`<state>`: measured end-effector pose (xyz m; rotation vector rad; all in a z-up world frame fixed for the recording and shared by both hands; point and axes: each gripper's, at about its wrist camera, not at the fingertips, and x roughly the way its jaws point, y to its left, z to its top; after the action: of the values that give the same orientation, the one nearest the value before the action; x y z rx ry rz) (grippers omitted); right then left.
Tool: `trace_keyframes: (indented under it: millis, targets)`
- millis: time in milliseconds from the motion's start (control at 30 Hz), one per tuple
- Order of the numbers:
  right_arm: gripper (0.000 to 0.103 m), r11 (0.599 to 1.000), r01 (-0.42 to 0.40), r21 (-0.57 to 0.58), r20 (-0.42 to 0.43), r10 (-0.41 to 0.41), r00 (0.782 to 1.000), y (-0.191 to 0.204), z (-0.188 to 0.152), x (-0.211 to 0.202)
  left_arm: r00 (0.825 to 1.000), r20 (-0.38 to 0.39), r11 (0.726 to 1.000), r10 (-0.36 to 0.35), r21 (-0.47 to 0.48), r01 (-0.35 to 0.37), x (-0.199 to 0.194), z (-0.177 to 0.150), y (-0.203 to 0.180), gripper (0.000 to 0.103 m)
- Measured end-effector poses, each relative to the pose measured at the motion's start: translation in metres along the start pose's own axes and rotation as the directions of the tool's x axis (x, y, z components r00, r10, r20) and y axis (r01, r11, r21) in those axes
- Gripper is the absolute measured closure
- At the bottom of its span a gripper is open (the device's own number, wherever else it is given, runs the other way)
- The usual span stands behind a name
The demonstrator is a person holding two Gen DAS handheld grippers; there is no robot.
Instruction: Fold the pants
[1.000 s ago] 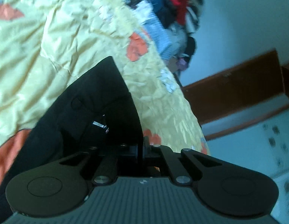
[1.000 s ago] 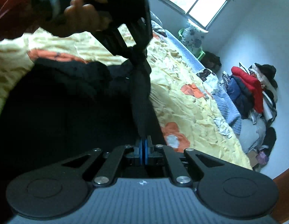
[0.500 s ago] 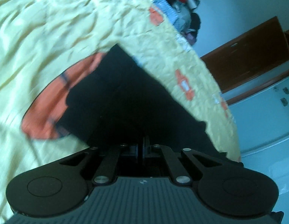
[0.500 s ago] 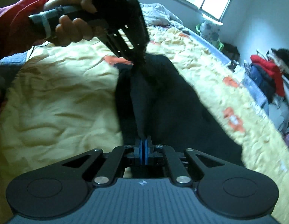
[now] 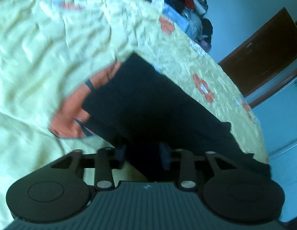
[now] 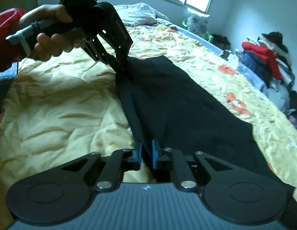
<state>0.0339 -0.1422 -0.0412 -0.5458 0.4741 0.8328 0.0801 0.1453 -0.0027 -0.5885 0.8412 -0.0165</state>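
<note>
Releasing now: right hand-held gripper parting its blue pads, black edge of the pants between them, barely pinched if at all. Letting the cloth settle flat on the yellow bed cover before backing straight out, no dragging. Farther along the same edge, left hand-held gripper opening wider, fabric lying between its fingers. Beyond, clothes pile by the wall.
</note>
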Motion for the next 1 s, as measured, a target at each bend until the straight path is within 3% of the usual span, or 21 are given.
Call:
trace_keyframes:
  millis: [67, 200, 333, 400, 467, 567, 600, 700, 767, 800, 833, 867, 900, 1000]
  targets:
    - [0.077, 0.997, 0.023, 0.074, 0.032, -0.025, 0.999, -0.008, -0.01, -0.021, 0.996, 0.061, 0.998, 0.06, 0.033, -0.062, -0.011, -0.001, -0.003, 0.043]
    - [0.063, 0.952, 0.166, 0.256, 0.025, -0.179, 0.984, -0.037, -0.043, -0.059, 0.987, 0.125, 0.991, 0.101, 0.071, -0.11, -0.025, -0.003, -0.01, 0.042]
    - [0.048, 0.82, 0.328, 0.469, -0.047, -0.347, 0.937, -0.073, -0.089, -0.102, 0.991, 0.116, 0.987, 0.064, 0.141, -0.08, -0.021, -0.011, -0.033, 0.041]
    - [0.037, 0.726, 0.388, 0.568, -0.07, -0.427, 0.901, -0.088, -0.113, -0.128, 0.994, 0.104, 0.977, 0.044, 0.202, -0.064, -0.012, -0.019, -0.051, 0.04]
    - [0.016, 0.598, 0.426, 0.68, -0.093, -0.505, 0.858, -0.1, -0.136, -0.157, 0.997, 0.076, 0.971, 0.015, 0.239, -0.033, -0.002, -0.03, -0.066, 0.039]
    - [0.013, 0.332, 0.404, 0.852, -0.139, -0.601, 0.787, -0.115, -0.177, -0.202, 0.998, 0.018, 0.954, -0.053, 0.296, 0.046, 0.013, -0.046, -0.095, 0.039]
    - [0.012, 0.22, 0.352, 0.91, -0.147, -0.621, 0.77, -0.119, -0.195, -0.218, 0.997, 0.008, 0.944, -0.075, 0.323, 0.069, 0.016, -0.051, -0.104, 0.039]
    - [0.003, -0.061, 0.151, 0.987, -0.154, -0.655, 0.74, -0.124, -0.242, -0.251, 0.99, 0.007, 0.896, -0.139, 0.427, 0.123, 0.028, -0.071, -0.137, 0.037]
    - [0.001, -0.209, -0.032, 0.977, -0.117, -0.661, 0.741, -0.125, -0.275, -0.261, 0.986, 0.01, 0.87, -0.168, 0.472, 0.143, 0.038, -0.083, -0.152, 0.035]
    - [0.001, -0.251, -0.127, 0.96, -0.076, -0.664, 0.744, -0.127, -0.289, -0.262, 0.984, 0.007, 0.862, -0.176, 0.484, 0.15, 0.044, -0.088, -0.158, 0.035]
    - [0.002, -0.269, -0.194, 0.943, -0.037, -0.666, 0.745, -0.129, -0.298, -0.26, 0.983, 0.003, 0.855, -0.183, 0.494, 0.158, 0.051, -0.094, -0.162, 0.035]
    - [0.003, -0.262, -0.223, 0.939, -0.014, -0.675, 0.738, -0.132, -0.301, -0.259, 0.984, -0.003, 0.851, -0.178, 0.502, 0.155, 0.059, -0.099, -0.164, 0.035]
    - [0.003, -0.251, -0.228, 0.941, -0.003, -0.678, 0.735, -0.138, -0.301, -0.257, 0.986, -0.005, 0.849, -0.165, 0.508, 0.144, 0.065, -0.102, -0.166, 0.035]
    - [0.001, -0.216, -0.199, 0.956, 0.01, -0.654, 0.757, -0.166, -0.294, -0.244, 0.987, 0.047, 0.834, -0.153, 0.543, 0.104, 0.074, -0.115, -0.166, 0.033]
